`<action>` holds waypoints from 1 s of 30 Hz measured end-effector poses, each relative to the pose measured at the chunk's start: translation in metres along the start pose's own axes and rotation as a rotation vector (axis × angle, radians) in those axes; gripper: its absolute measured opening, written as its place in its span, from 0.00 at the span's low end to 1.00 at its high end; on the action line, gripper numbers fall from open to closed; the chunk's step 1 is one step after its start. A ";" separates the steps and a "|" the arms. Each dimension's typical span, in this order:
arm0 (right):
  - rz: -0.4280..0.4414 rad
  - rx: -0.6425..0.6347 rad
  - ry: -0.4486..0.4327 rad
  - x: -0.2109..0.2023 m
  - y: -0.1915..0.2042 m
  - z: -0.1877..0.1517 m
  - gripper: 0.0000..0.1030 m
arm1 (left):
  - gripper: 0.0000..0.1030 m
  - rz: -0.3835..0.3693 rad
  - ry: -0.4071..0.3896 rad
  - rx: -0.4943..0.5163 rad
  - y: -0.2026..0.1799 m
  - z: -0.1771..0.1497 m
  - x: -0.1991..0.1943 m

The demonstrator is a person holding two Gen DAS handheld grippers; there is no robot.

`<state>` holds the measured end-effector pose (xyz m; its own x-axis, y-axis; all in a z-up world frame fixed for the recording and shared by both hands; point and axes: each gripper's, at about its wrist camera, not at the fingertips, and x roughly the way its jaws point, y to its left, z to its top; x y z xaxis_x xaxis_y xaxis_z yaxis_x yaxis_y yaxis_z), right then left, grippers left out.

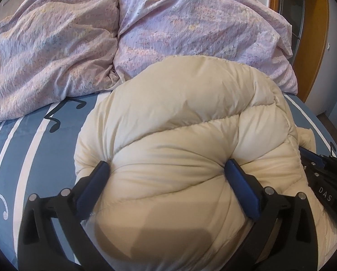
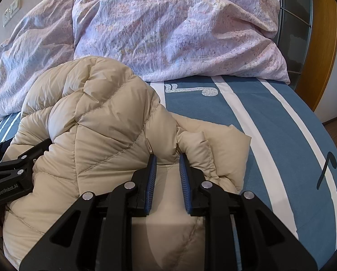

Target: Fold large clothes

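Observation:
A cream puffy down jacket [image 1: 179, 117] lies bunched on the blue bed sheet [image 1: 33, 149]. My left gripper [image 1: 168, 169] has its fingers spread wide around a thick bulge of the jacket, pressing into it on both sides. My right gripper [image 2: 167, 164] has its blue pads close together, pinching a fold of the jacket [image 2: 109, 122] near its right edge. The right gripper also shows at the right edge of the left wrist view [image 1: 326, 180], and the left gripper shows at the left edge of the right wrist view [image 2: 12, 171].
A crumpled lilac duvet [image 1: 146, 27] is heaped across the back of the bed [image 2: 168, 29]. The sheet has white stripes and music notes [image 2: 281, 135]. A wooden door frame [image 2: 321, 45] stands at the far right. Wall sockets [image 2: 10, 11] are at the upper left.

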<state>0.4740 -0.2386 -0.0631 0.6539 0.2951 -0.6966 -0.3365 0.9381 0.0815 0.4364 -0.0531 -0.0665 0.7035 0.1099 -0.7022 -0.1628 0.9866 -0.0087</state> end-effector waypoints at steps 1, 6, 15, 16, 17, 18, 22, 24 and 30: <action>0.001 0.000 0.000 0.000 0.000 0.000 0.22 | 0.98 0.002 0.001 0.001 0.000 0.000 0.000; 0.002 -0.002 0.000 0.000 0.000 0.000 0.22 | 0.98 0.007 0.003 0.004 0.000 0.000 0.001; 0.003 0.000 0.000 0.000 0.000 0.000 0.22 | 0.98 0.008 0.003 0.004 -0.001 0.000 0.001; 0.003 -0.001 0.000 0.000 0.000 0.000 0.22 | 0.98 0.008 0.003 0.004 0.000 0.000 0.001; 0.003 -0.001 0.000 0.000 0.000 0.000 0.22 | 0.98 0.008 0.003 0.004 0.000 0.000 0.001; 0.004 -0.001 0.000 0.000 0.000 0.000 0.22 | 0.98 0.008 0.003 0.004 0.000 0.000 0.001; 0.004 -0.002 0.000 0.000 0.000 0.000 0.22 | 0.98 0.008 0.003 0.005 0.000 0.000 0.001; 0.004 -0.002 0.000 0.000 0.000 0.001 0.22 | 0.98 0.008 0.003 0.005 0.000 0.000 0.001; 0.005 -0.001 -0.001 0.000 -0.001 0.000 0.22 | 0.98 0.009 0.003 0.006 0.000 0.000 0.001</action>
<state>0.4745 -0.2390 -0.0631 0.6527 0.2997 -0.6958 -0.3406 0.9364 0.0839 0.4369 -0.0526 -0.0673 0.6997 0.1183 -0.7045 -0.1652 0.9863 0.0016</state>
